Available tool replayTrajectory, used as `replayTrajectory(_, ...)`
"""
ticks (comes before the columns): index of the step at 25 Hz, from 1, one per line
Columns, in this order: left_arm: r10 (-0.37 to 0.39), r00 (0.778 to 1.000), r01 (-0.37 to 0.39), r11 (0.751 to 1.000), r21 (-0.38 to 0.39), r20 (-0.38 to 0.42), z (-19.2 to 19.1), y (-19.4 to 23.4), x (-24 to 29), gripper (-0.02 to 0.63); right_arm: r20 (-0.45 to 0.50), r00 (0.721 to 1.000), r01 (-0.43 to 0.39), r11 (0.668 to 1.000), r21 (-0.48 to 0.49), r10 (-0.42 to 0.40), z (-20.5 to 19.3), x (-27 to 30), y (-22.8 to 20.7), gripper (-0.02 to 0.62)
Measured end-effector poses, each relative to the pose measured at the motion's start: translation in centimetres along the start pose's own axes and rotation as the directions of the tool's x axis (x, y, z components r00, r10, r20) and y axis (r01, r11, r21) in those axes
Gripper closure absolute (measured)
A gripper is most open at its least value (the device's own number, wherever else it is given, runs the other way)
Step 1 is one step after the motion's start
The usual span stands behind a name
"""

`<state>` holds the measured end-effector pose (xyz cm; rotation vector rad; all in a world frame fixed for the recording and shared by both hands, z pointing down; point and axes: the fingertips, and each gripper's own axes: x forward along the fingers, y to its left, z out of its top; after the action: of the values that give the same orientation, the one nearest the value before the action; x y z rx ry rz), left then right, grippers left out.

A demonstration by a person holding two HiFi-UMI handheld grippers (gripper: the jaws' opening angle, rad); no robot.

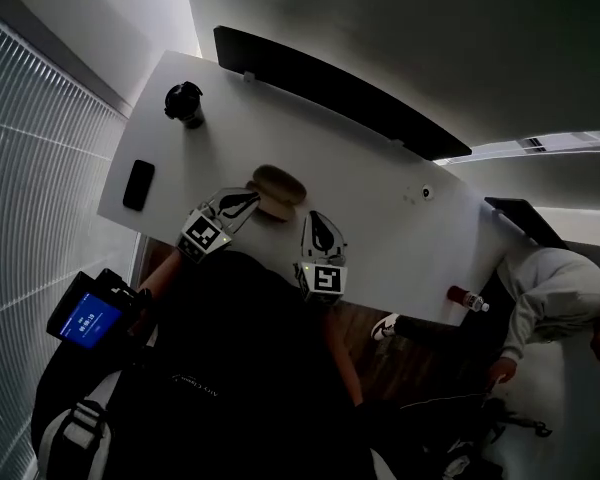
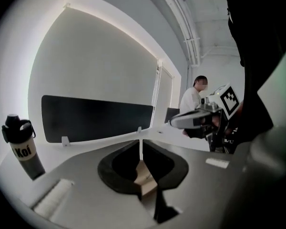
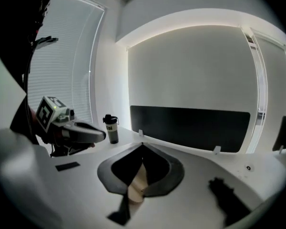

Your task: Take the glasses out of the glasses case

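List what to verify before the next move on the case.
1. Case lies on the table and looks shut: ok.
2. Left gripper at the case's left end: ok.
3. Right gripper close by the case's right end: ok.
4. Left jaws nearly together, tan surface in the gap; grip on the case: cannot tell.
5. Right jaws the same: cannot tell.
6. Phone and bottle stand apart from the case: ok.
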<state>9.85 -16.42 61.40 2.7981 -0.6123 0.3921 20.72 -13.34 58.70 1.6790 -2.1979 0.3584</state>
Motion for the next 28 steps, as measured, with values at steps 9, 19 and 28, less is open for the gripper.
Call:
replayTrajectory(9,-0.004,1.000,0.003,1.000,0.026,0.026,0.6,-0.5,0.2,0.598,-0.032,0.997,-0.076,0.996,-0.042,0.074,-3.1,0.3,2.3,0.589)
replayTrajectory(19,-0.002,1.000,0.001,0.999,0.034,0.012,0.5,-1.3,0.2,0.598,-0.023,0.996,-0.092,0.995,-0.038,0.091,-2.8,-0.4,1.8,0.589)
replayTrajectory(28,0.005,1.000,-0.005,0.999,0.034,0.006,0.3,-1.1,0.0,0.598,-0.019,0.994,-0.110,0.993,-0.030,0.110,-2.9,-0.2,2.2,0.589)
